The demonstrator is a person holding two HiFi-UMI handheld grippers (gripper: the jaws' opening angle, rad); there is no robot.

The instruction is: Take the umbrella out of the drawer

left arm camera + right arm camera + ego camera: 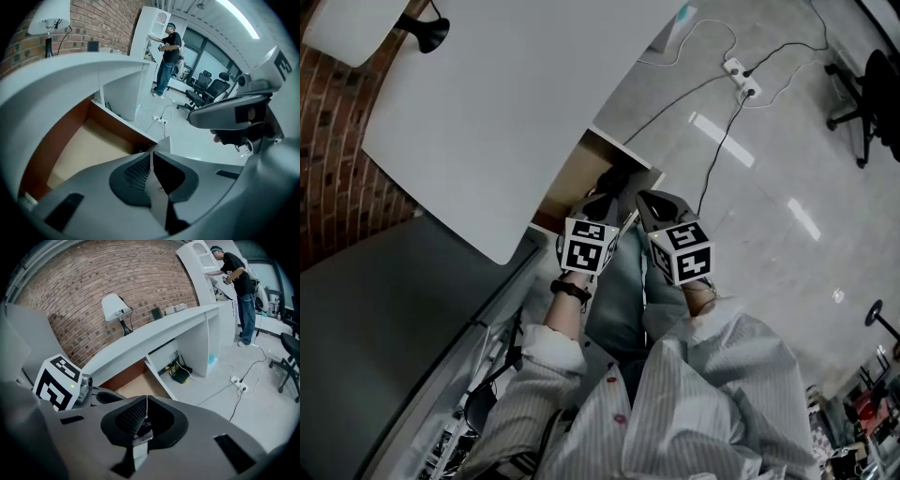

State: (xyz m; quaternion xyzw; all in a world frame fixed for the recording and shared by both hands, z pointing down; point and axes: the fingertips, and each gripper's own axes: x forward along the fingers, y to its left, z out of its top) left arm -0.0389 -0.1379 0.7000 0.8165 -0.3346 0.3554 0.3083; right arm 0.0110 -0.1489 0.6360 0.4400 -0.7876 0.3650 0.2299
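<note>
The drawer [572, 175] under the white desk [506, 103] stands pulled out, its wooden inside showing. The left gripper view shows only the bare floor of the drawer [86, 145]; no umbrella is visible in any view. My left gripper [614, 185] hangs just over the drawer's front edge, jaws shut with nothing between them [151, 157]. My right gripper [650, 202] is close beside it on the right, jaws also pressed together and empty [146, 401]. Both point down at a slant toward the drawer [136, 383].
A lamp [427, 33] stands on the desk by the brick wall. A power strip [741, 77] with cables lies on the floor to the right, with an office chair [862, 94] beyond. A person [239, 287] stands at a white cabinet far off.
</note>
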